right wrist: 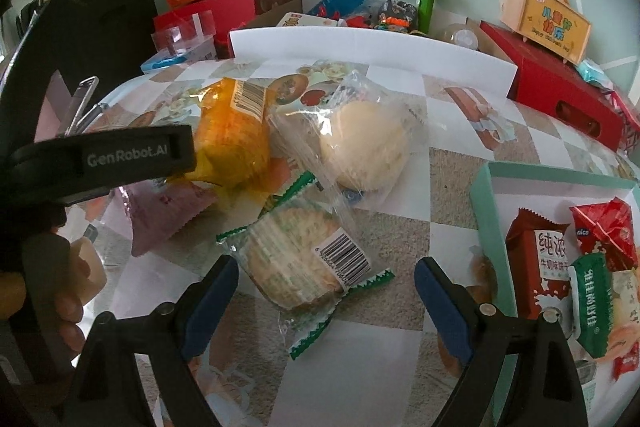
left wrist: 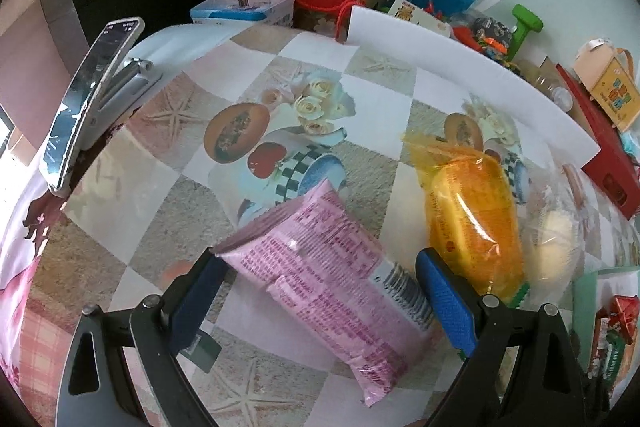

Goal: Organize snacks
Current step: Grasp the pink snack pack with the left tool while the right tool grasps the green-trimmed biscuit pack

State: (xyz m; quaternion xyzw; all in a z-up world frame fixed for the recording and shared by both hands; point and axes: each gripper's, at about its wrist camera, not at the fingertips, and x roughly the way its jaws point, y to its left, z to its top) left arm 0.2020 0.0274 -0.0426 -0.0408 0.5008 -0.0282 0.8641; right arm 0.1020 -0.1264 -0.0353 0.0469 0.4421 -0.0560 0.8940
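A pink snack packet (left wrist: 332,279) lies on the patterned tablecloth between the wide-apart blue pads of my left gripper (left wrist: 320,267); the pads do not press on it. An orange packet (left wrist: 472,219) and a clear-wrapped pale bun (left wrist: 554,239) lie to its right. In the right wrist view my right gripper (right wrist: 326,275) stands open around a cracker pack (right wrist: 300,263) with green-edged wrap, without squeezing it. The pale bun (right wrist: 364,147), the orange packet (right wrist: 232,139) and the pink packet (right wrist: 164,215) lie beyond. The left gripper's body (right wrist: 100,159), held by a hand (right wrist: 72,299), shows at the left.
A mint-green box (right wrist: 486,211) at the right holds several red and green snack packs. A white board (right wrist: 372,51) stands along the table's far edge, with red boxes (right wrist: 560,95), a green dumbbell (right wrist: 428,3) and toys behind it. A phone on a stand (left wrist: 84,107) stands at the left.
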